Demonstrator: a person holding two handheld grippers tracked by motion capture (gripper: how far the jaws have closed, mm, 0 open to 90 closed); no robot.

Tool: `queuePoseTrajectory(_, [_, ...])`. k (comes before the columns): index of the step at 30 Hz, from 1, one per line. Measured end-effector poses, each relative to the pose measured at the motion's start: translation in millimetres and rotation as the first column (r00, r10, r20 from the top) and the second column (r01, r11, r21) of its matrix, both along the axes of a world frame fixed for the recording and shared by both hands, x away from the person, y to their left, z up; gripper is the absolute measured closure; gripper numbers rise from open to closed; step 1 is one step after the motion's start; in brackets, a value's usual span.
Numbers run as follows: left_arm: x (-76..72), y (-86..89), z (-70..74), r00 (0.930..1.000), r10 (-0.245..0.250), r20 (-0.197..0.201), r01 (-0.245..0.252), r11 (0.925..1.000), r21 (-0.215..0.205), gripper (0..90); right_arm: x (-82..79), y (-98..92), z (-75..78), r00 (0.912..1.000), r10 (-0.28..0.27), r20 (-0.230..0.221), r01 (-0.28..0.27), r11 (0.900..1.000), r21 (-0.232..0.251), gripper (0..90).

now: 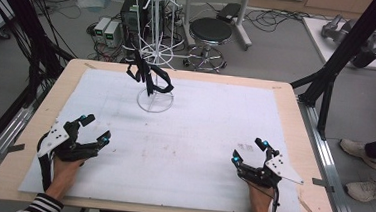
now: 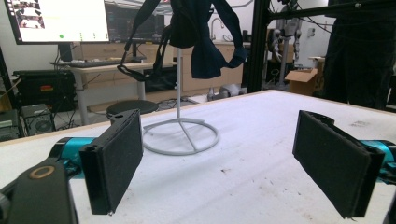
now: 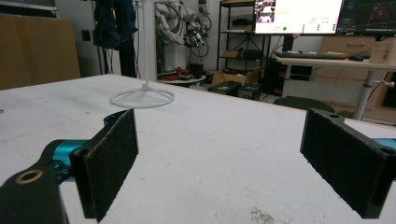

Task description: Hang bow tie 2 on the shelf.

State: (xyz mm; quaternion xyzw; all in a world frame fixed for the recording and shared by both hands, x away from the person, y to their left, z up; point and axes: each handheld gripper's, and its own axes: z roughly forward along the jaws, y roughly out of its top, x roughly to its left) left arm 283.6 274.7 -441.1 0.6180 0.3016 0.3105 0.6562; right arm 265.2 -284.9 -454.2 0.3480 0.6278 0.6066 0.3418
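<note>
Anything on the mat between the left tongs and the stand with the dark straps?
Nothing: bare white mat from left tongs to stand, per the high view.

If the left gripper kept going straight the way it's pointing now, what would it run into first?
Probably the round base ring of the white wire stand, straight ahead between the open jaws of the left gripper, with bare white table cover before it. The dark strap hangs higher.

We see the rack (image 1: 155,58) standing at the table's (image 1: 286,100) far middle, a garment (image 1: 148,75) hanging on it. Left gripper (image 1: 93,129) sits near-left on the table, right gripper (image 1: 248,151) near-right, well apart. A stool (image 1: 210,35) stands behind the table.
</note>
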Motion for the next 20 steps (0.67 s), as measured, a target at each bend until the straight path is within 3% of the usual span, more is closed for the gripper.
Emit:
queuePoseTrajectory(11, [-1.3,-0.8,-14.0,0.9997,0.021,-0.008,-0.021,0.9997,0.014,16.5,0.0,0.1,-0.1,1.0000,-0.003,0.001,0.003,1.000,-0.001,10.7])
queuePoseTrajectory(16, [-2.2,0.8,-14.5,0.9998,0.020,0.003,-0.020,0.9998,-0.001,16.5,-0.3,0.3,0.0,1.0000,-0.002,0.003,0.002,1.000,-0.003,10.7])
queuePoseTrajectory(20, [-4.2,-0.8,-15.0,0.9993,0.030,0.024,-0.031,0.9994,0.018,16.4,-0.3,0.3,-0.1,1.0000,-0.004,0.004,0.004,1.000,-0.002,10.7])
